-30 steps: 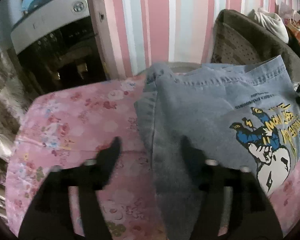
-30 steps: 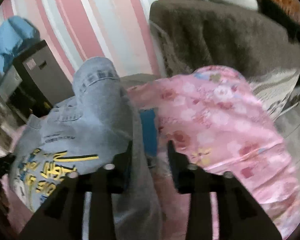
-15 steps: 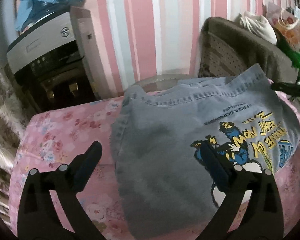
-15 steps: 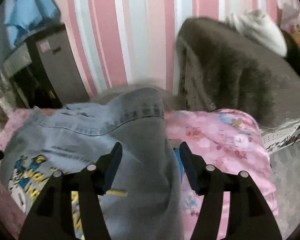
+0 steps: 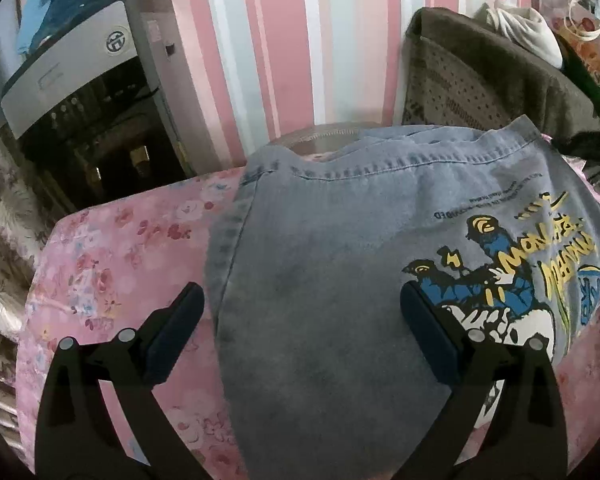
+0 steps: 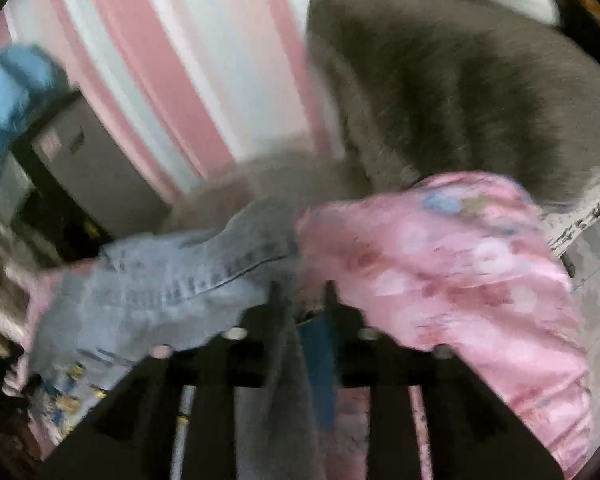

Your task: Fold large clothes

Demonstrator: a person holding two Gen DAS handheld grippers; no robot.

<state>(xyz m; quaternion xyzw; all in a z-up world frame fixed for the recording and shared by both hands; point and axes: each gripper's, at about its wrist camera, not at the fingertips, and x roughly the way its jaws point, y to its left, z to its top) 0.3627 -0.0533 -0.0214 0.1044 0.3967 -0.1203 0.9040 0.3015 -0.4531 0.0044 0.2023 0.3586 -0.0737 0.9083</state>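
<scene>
Left tool (image 5: 300, 316) hovers wide apart over the shirt (image 5: 340, 280), its two dark fingers straddling the grey cloth and gripping nothing. Right tool (image 6: 300, 304) is nearly closed; a strip of the same grey fabric runs up between its fingers, so it seems to have pinched the shirt's edge, though the right view is smeared by motion and the contact is hard to confirm.

Judging by the lie of things, the fold is partway in hand: the shirt lies spread on the pink floral cover (image 5: 100, 280), hem side toward the striped wall (image 5: 280, 40), printed graphic (image 5: 500, 292) face up, and one side is being gathered. Next, the left tool needs to drop onto the near left edge and close there, so both sides can be carried across together without the cloth sagging in the middle.

The shirt is a soft, washed grey-blue knit with a stitched double hem, limp and likely to drape and crease. The cover beneath looks smooth and slightly glossy, so the fabric may slide on it.
</scene>
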